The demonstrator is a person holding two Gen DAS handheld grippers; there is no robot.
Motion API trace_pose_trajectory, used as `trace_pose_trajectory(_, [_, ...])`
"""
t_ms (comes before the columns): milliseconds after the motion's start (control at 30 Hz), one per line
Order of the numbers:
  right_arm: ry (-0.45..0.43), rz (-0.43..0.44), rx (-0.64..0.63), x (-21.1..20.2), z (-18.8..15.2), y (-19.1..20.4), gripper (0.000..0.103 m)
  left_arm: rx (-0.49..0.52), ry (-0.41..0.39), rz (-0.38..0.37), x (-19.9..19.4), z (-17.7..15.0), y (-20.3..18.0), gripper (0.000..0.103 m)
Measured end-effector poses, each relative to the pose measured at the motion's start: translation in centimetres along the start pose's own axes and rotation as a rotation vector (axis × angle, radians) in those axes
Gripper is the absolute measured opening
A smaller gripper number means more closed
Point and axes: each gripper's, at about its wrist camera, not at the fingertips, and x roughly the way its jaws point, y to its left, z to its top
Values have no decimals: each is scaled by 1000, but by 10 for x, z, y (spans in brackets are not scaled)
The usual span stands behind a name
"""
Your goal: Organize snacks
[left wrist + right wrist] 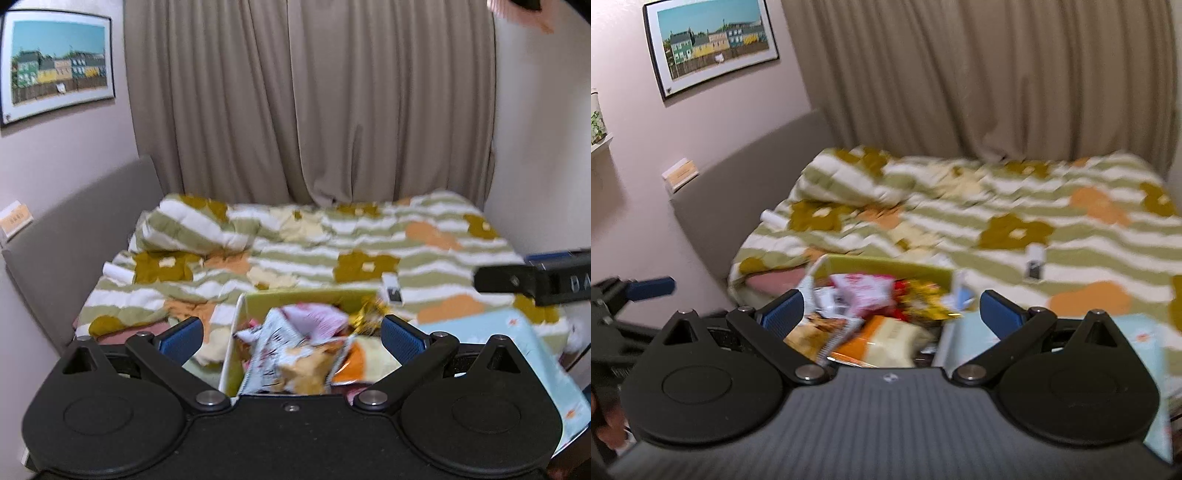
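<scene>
So both tongs are spread wide and holding nothing. The left tongs (291, 334) hang right over the yellow-green open-top cardboard box (295, 297) stuffed with crinkly snack packets (295, 354), blue pads flanking the pile without touching it. The right tongs (892, 312) sit just above the same box (886, 266), more toward its right wall, with the packets (871, 317) heaped below.

The box sits at the near edge of the bed, on the green-and-white striped duvet with mustard and orange flowers (369, 236). A pale blue flat sheet with orange specks (517, 332) lies just beside the box's right side. A small white-and-black card-like thing (392, 290) rests on the duvet beyond the box, apart from it.

Room-wise: grey padded headboard (92, 229) runs along the left, beige curtains (310, 99) close off the far edge, and a framed picture of colourful houses (57, 62) hangs on the left wall. Most of the duvet behind the box is open.
</scene>
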Motion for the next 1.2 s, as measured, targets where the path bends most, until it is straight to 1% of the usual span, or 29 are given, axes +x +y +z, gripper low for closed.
trace_pose_trajectory(100, [-20,-67,4,-34,-9,-14,103,-17,-38,16,-25,-1,-18,103])
trace_pose_trajectory(267, [-17,-123,39,-72,-37,-34,103,-30,-66,32,-51,-13,-43,103])
trace_pose_trajectory(333, [-19,-155,52,-84,-50,-41,103,-21,-70,43,-57,-23,-54,103])
trace_pose_trajectory(467, [-7,-218,81,-103,-80,-54,103,30,-70,56,-64,-40,-75,103])
trace_pose_trajectory(567, [6,-257,93,-112,-97,-59,103,32,-62,35,-68,-51,-83,103])
trace_pose_trajectory(733, [12,-287,103,-124,-117,-63,103,29,-42,0,-74,-64,-93,103])
trace_pose_trajectory(833, [4,-311,101,-129,-121,-63,103,34,-38,-8,-76,-68,-98,103])
trace_pose_trajectory(1200, [14,-315,121,-130,-125,-65,103,54,-26,-2,-73,-70,-99,103])
